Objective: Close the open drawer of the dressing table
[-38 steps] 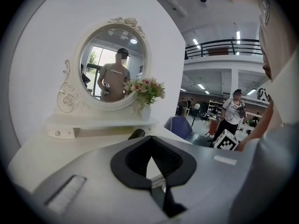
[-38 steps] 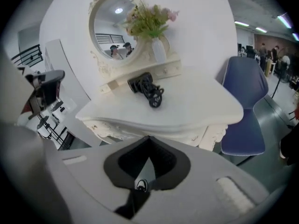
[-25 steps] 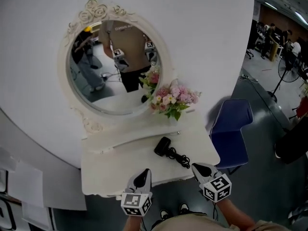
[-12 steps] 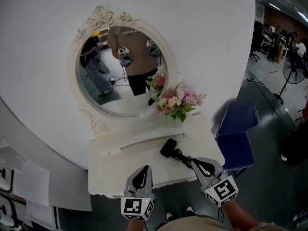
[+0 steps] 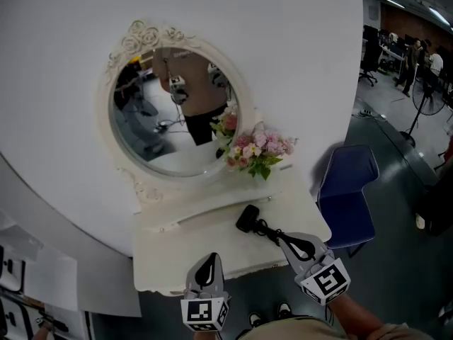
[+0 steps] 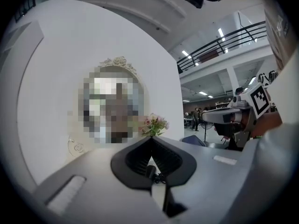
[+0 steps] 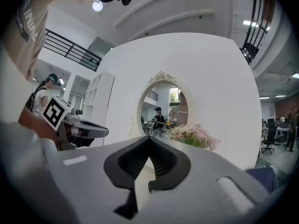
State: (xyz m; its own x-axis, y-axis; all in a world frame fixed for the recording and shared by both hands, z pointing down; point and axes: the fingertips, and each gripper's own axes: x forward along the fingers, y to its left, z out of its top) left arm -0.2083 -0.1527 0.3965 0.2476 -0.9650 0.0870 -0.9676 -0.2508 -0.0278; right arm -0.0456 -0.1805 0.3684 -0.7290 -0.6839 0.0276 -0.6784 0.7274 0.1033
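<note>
The white dressing table (image 5: 177, 250) stands against a white wall, with an oval mirror (image 5: 170, 112) above it. From above I see only its top and front edge; no drawer front shows in any view. My left gripper (image 5: 210, 258) is shut and empty, with its tip over the table's front edge. My right gripper (image 5: 284, 236) is also shut and empty, over the front right part of the top, just beside the cord of a black hair dryer (image 5: 247, 218). In the gripper views the left gripper (image 6: 150, 141) and the right gripper (image 7: 150, 139) both point at the mirror.
A bunch of pink flowers (image 5: 258, 151) stands at the back right of the table top. A low raised ledge (image 5: 205, 207) runs under the mirror. A blue chair (image 5: 347, 193) stands right of the table. People and desks fill the far right background.
The head view has shifted, so the table sits a little further right in the picture. The right gripper has come closer to the hair dryer's cord. Both grippers stay shut.
</note>
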